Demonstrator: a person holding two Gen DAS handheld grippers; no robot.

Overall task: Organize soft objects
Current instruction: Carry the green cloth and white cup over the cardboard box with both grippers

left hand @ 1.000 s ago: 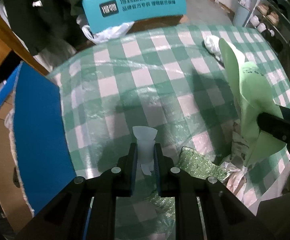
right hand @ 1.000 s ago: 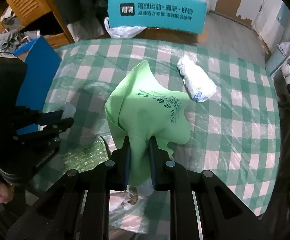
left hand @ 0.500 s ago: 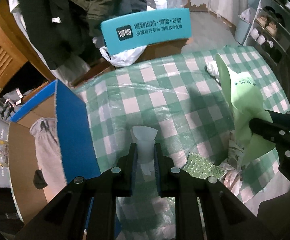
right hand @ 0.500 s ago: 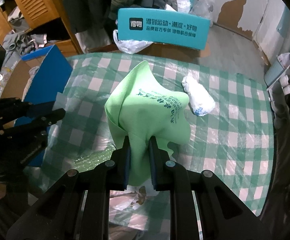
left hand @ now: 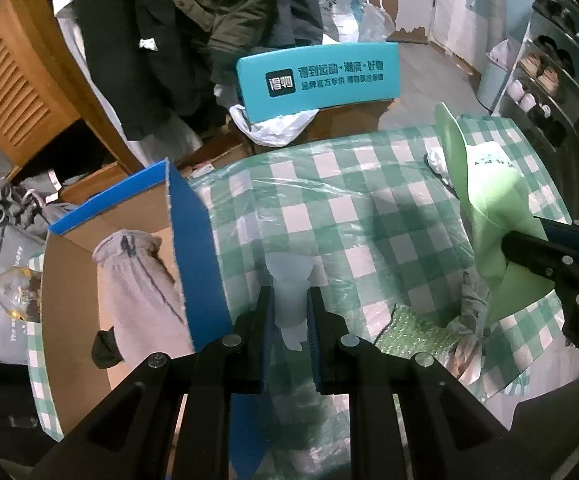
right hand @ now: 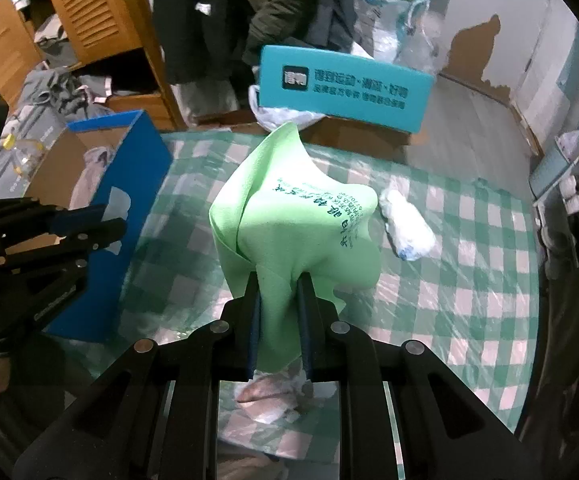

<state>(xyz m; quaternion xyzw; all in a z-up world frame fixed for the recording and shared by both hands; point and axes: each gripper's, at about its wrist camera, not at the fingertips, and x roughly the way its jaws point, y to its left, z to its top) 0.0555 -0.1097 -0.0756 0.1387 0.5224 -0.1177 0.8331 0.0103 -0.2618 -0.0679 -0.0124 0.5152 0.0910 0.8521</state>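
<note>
My left gripper [left hand: 289,296] is shut on a pale translucent plastic piece [left hand: 290,280], held above the table beside the blue-sided cardboard box [left hand: 193,248]; it also shows in the right wrist view [right hand: 85,222]. My right gripper [right hand: 279,280] is shut on a light green cloth [right hand: 289,216] with dark printed text, lifted above the checked table; the cloth also shows in the left wrist view [left hand: 485,200]. Grey clothing [left hand: 137,276] lies inside the box.
The green-and-white checked tablecloth [right hand: 469,280] carries a white crumpled bundle [right hand: 407,230], green bubble wrap [left hand: 413,330] and a crumpled wrapper [right hand: 273,390]. A teal signboard [left hand: 317,76] and a white bag stand beyond the table. A wooden cabinet and a shoe rack flank it.
Both grippers have risen and pulled back from the table, still holding their items. The open box with grey clothing has come into the left wrist view.
</note>
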